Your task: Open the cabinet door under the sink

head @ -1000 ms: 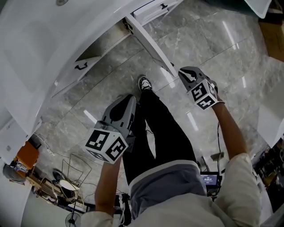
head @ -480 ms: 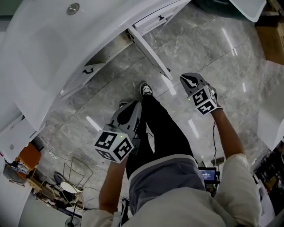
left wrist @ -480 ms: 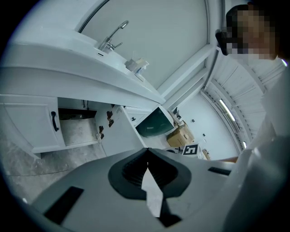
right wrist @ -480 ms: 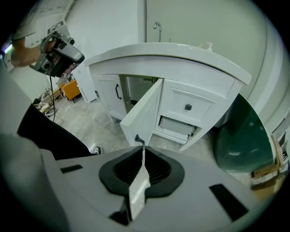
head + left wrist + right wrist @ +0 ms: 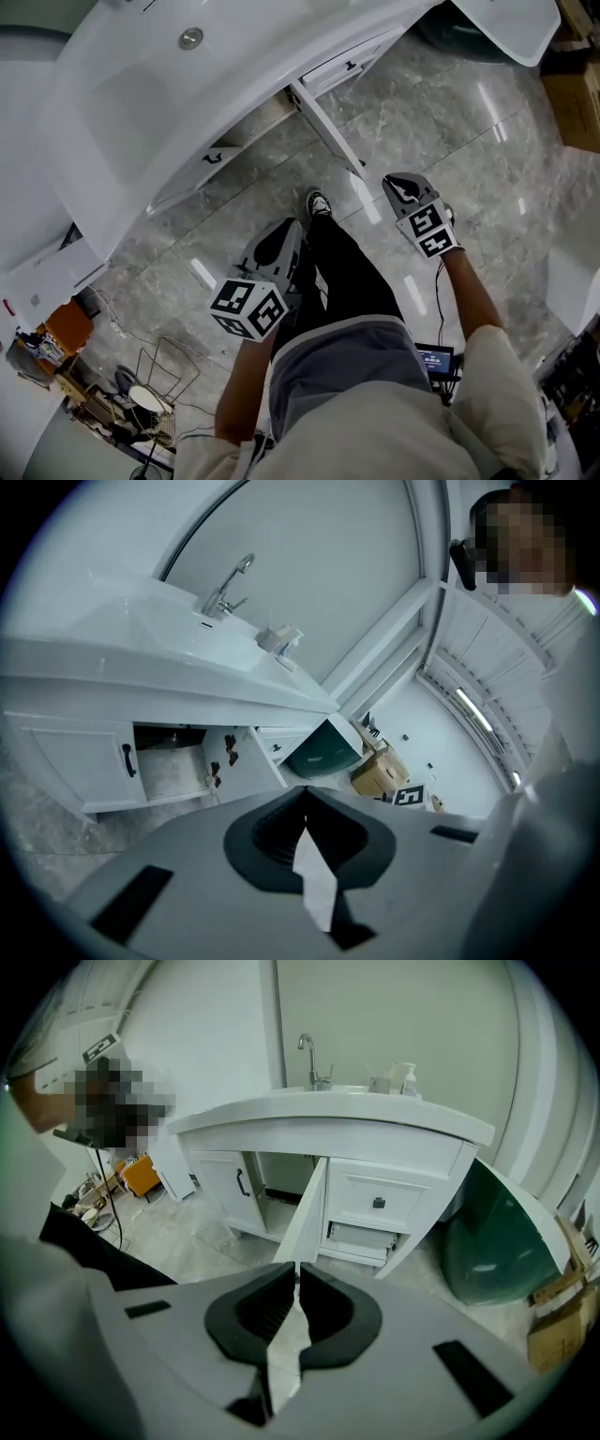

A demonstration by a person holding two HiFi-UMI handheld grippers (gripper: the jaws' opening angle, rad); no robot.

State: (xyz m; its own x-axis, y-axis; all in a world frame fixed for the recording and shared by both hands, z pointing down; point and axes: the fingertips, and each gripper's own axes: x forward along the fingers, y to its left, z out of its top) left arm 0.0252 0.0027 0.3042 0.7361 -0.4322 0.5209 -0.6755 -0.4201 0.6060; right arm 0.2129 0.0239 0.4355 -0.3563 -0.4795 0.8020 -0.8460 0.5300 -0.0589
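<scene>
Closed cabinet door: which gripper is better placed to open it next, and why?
Left, probably. The left gripper is on the side of the closed door, while the open door stands between that door and the right gripper. Both are empty.

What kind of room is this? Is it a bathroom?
Probably a bathroom: there is a white sink with a faucet, a white cabinet under it with one door open, and a grey marble-look floor.

white cabinet door (image 5: 305, 1211), grey marbled floor (image 5: 450, 122)
</scene>
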